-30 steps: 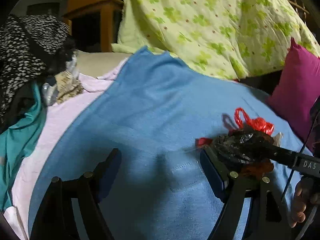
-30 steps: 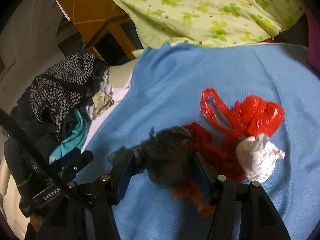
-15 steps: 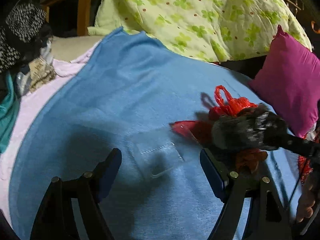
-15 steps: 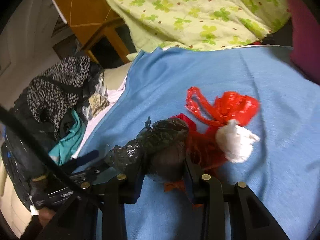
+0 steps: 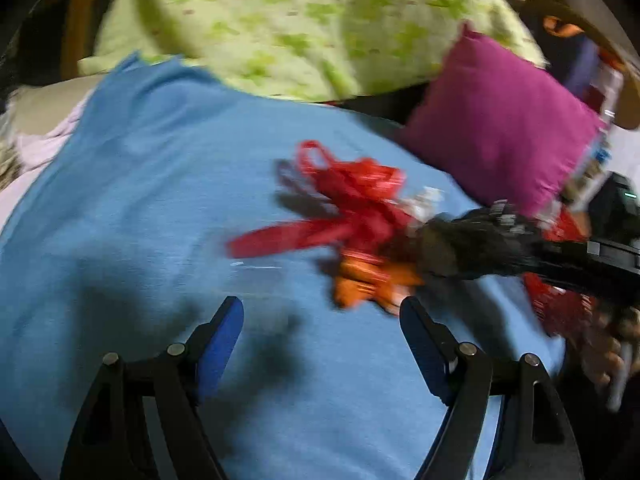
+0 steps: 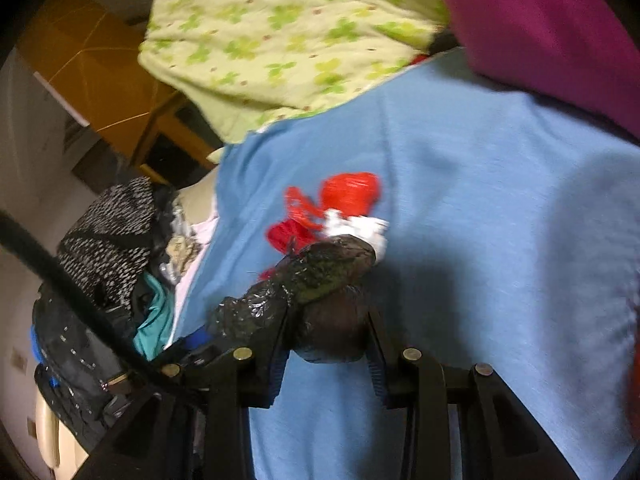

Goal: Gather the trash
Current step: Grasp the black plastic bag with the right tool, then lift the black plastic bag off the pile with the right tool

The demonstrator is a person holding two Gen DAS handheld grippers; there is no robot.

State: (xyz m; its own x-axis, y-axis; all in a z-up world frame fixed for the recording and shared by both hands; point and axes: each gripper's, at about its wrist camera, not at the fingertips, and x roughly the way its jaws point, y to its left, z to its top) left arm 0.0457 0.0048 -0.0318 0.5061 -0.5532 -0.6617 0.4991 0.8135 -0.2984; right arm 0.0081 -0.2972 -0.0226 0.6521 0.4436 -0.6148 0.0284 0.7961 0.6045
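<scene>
My right gripper (image 6: 326, 336) is shut on a crumpled black plastic bag (image 6: 320, 280) and holds it above the blue cloth (image 6: 480, 200). The bag also shows in the left wrist view (image 5: 472, 244), at the right. Red plastic bags (image 5: 352, 200) lie on the blue cloth, with an orange wrapper (image 5: 368, 284) beside them and a white crumpled tissue (image 6: 360, 226) against them. My left gripper (image 5: 320, 336) is open and empty, just short of the orange wrapper.
A magenta pillow (image 5: 500, 124) lies at the right, a green flowered quilt (image 5: 300, 28) behind. A heap of dark clothes (image 6: 108, 240) lies left of the blue cloth. A wooden table (image 6: 168, 132) stands beyond.
My right gripper closed on the black bag and lifted it up and to the right. My left gripper swung right toward the red bags and stayed open.
</scene>
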